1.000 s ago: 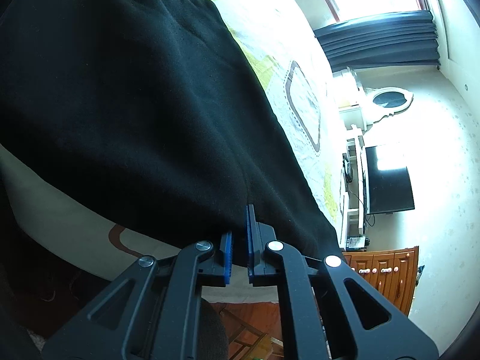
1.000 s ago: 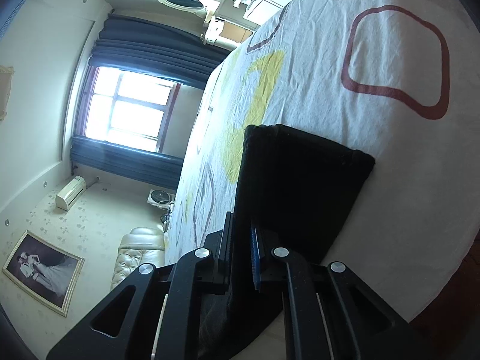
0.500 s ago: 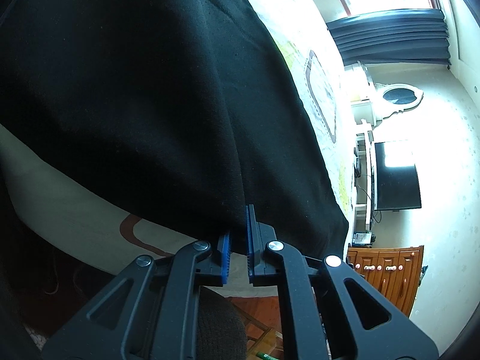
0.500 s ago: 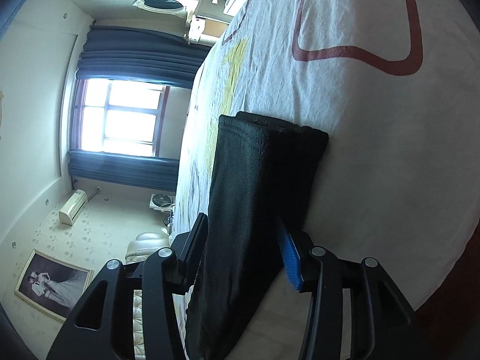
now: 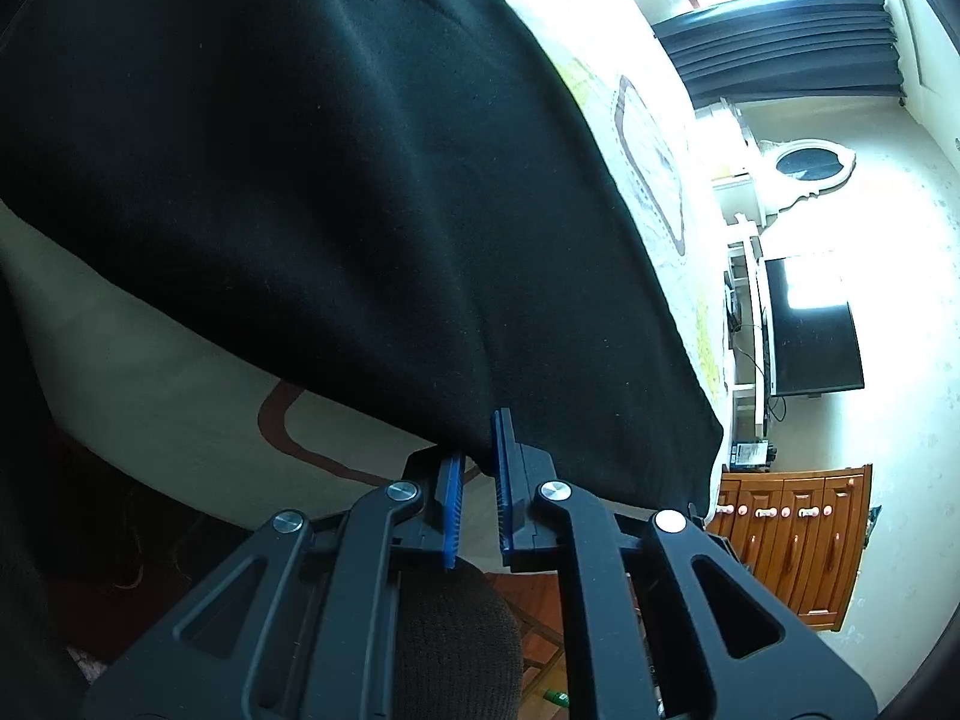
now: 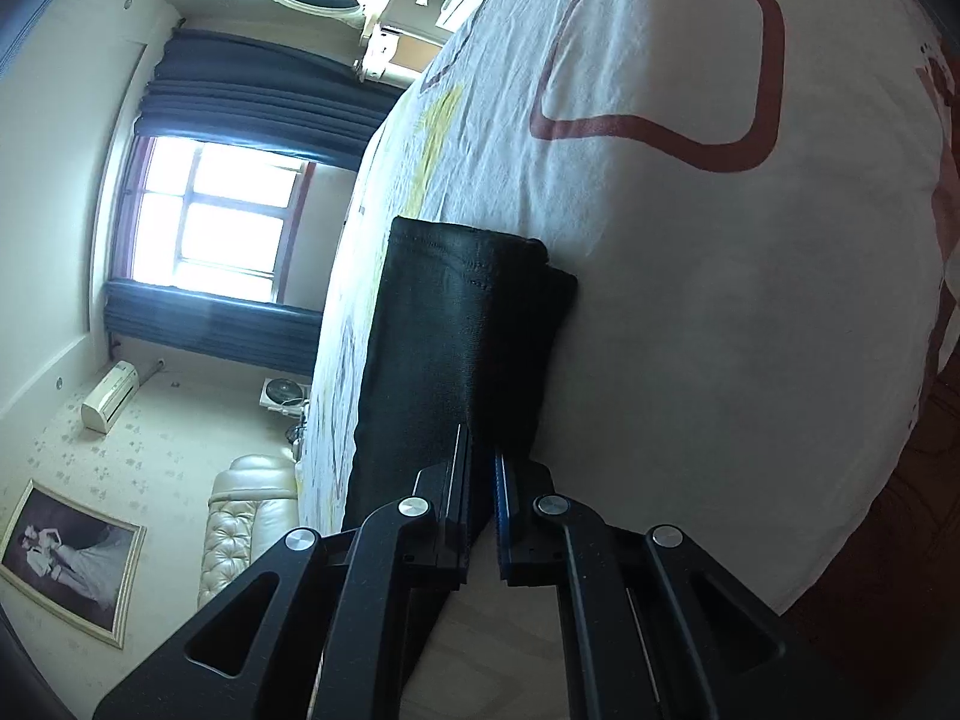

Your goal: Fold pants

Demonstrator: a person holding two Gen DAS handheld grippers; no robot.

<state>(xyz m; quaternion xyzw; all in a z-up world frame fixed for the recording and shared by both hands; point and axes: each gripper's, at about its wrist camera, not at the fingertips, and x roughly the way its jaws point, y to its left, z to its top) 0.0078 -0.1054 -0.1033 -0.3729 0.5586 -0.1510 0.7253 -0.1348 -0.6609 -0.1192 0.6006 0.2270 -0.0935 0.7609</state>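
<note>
The black pants (image 5: 360,180) are pinched at their edge by the left hand-held gripper (image 5: 477,480). A folded end of the pants (image 6: 456,360), lying on the bed (image 6: 750,330), is clamped by the right hand-held gripper (image 6: 480,492).

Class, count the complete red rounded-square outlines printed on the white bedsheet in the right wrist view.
1: the red rounded-square outline lies on the white bedsheet, beyond the folded black pants. Others may be hidden.

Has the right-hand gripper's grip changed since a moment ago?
Yes. The right gripper, open wide half a second ago, has shut on the black pants lying on the bedsheet.
</note>
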